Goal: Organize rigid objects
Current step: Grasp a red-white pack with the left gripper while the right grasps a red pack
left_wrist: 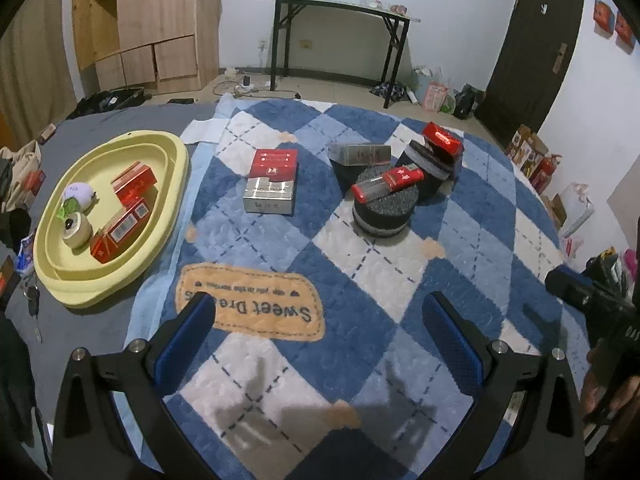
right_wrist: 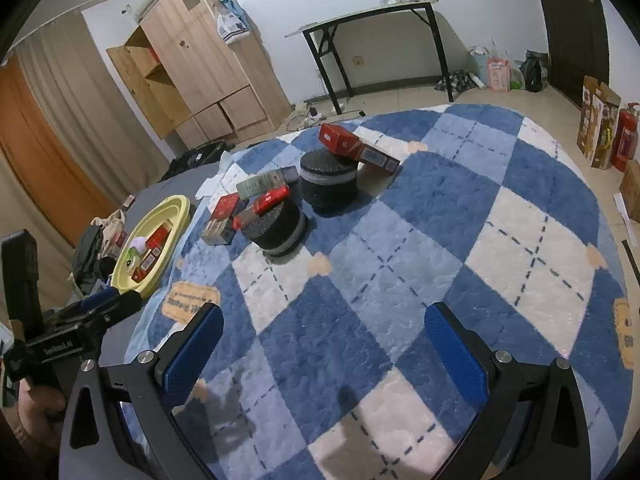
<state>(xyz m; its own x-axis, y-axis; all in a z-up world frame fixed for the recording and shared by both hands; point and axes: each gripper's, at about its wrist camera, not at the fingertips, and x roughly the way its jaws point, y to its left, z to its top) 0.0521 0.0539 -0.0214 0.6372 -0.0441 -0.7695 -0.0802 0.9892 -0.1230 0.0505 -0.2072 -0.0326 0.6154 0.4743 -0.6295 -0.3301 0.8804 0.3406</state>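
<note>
A yellow oval tray [left_wrist: 176, 184] [right_wrist: 176, 216] at the left holds red boxes [left_wrist: 134, 179] and two small round toys [left_wrist: 76, 230]. On the blue checked blanket lie a red-and-silver box stack [left_wrist: 271, 181] [right_wrist: 222, 216], a grey box [left_wrist: 360, 154], and two dark round pucks [left_wrist: 386, 210] [right_wrist: 328, 184]. A red-capped clear case [left_wrist: 387, 182] [right_wrist: 262, 206] rests on the near puck, and a red box [left_wrist: 442, 139] [right_wrist: 340, 140] leans on the far one. My left gripper [left_wrist: 322, 320] and right gripper [right_wrist: 326, 332] both hover open over bare blanket, short of every object.
A black folding table [left_wrist: 340, 28], wooden wardrobe [left_wrist: 152, 24] and dark door [left_wrist: 536, 48] stand at the back. Clutter, keys [left_wrist: 34, 304] and bags lie left of the tray. Boxes and a red extinguisher [right_wrist: 624, 136] line the right wall.
</note>
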